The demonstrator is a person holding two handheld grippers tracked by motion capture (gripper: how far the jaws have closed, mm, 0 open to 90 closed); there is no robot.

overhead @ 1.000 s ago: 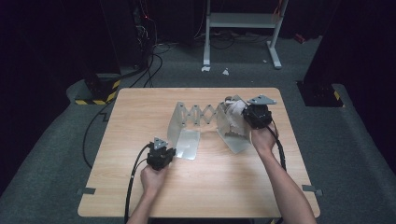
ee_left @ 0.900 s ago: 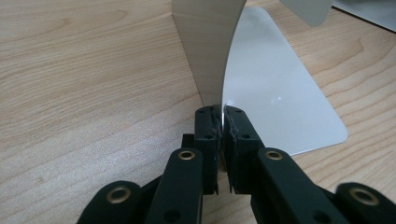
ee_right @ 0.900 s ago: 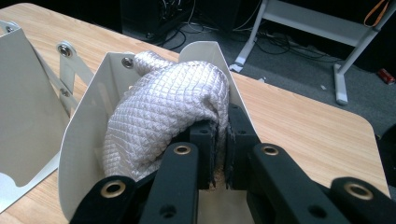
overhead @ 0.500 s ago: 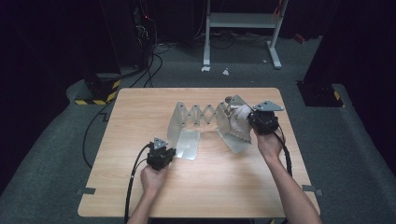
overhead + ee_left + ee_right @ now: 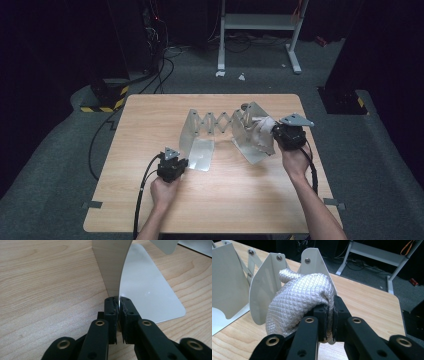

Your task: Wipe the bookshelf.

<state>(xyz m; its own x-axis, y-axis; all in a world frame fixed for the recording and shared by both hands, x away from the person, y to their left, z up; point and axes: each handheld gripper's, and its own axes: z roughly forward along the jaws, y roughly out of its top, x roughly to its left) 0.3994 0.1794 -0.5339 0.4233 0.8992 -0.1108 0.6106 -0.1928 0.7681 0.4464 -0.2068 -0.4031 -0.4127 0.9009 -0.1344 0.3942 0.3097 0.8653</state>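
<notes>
So the metal accordion bookend rack (image 5: 225,132) sits mid-frame, long axis running left-right across the wooden table (image 5: 150,200). Left gripper (image 5: 119,305) is pinched on its shiny left plate; right gripper (image 5: 330,312) clamps a quilted white cloth (image 5: 299,302), probably against the right plate.

Left claw (image 5: 186,161) and right claw (image 5: 272,137) both clamped, forearms reaching forward.

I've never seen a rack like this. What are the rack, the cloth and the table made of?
Rack: probably thin sheet metal, painted pale and glossy; its base mirrors light and it has riveted scissor links. Cloth: whitish woven fabric with a quilted diamond texture. Table: wood or wood-look laminate, with visible light grain.
</notes>
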